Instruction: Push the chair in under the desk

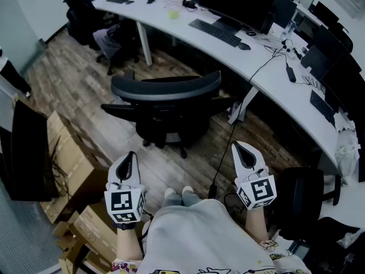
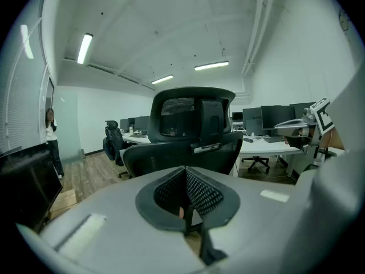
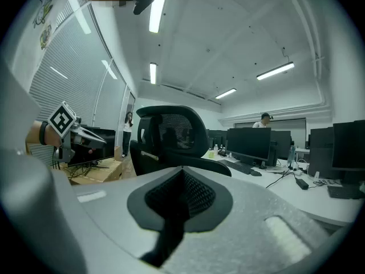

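Ahead — mesh chair (image 1: 165,90), curved desk (image 1: 165,27)

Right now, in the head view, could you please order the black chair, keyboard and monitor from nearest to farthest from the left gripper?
1. black chair, just ahead of the left gripper.
2. keyboard, on the desk beyond.
3. monitor, behind the keyboard.

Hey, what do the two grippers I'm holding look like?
Both the left gripper and right gripper have pale grey shells tapering to a point, dark mesh-textured pads inside, and a cube of black-and-white square markers at the rear.
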`<state>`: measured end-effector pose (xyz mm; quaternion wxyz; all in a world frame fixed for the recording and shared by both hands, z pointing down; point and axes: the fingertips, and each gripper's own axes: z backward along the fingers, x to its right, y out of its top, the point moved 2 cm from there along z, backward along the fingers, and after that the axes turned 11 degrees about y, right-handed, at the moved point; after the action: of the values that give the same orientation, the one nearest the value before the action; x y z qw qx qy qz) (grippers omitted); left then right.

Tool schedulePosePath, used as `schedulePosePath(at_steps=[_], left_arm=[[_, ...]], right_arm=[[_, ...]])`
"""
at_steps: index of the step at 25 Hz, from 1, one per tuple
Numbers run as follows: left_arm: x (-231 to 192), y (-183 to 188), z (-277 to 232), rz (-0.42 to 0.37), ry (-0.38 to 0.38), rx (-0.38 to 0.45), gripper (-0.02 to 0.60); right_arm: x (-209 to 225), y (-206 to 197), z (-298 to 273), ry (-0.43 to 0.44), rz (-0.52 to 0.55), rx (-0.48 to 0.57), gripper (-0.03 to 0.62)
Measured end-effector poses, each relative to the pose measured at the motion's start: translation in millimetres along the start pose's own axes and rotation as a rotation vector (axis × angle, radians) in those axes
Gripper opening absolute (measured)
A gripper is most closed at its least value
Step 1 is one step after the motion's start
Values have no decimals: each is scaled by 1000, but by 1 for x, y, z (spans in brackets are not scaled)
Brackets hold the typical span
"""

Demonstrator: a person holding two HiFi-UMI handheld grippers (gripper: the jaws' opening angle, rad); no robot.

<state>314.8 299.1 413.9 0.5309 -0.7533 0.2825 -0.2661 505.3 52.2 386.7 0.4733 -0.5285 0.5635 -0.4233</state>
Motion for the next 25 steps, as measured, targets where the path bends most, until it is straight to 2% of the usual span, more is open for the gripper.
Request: schedulePosePath(at_steps=[7, 10, 16, 22, 25], left_arm=[[2, 1, -2, -4, 22, 29, 18], [0, 1, -4, -29, 25, 35, 54], [-12, 7, -19, -171, 39, 64, 120], [-25, 11, -41, -324, 49, 49, 176], [-35, 10, -53, -375, 51, 42, 195]], right_arm=[[11, 4, 3, 12, 8, 31, 3], [17, 7, 1, 45, 14, 39, 76], [26, 12, -20, 138, 120, -1, 161], [41, 9, -46, 158, 221, -61, 221], [48, 6, -59, 168, 248, -92, 236]])
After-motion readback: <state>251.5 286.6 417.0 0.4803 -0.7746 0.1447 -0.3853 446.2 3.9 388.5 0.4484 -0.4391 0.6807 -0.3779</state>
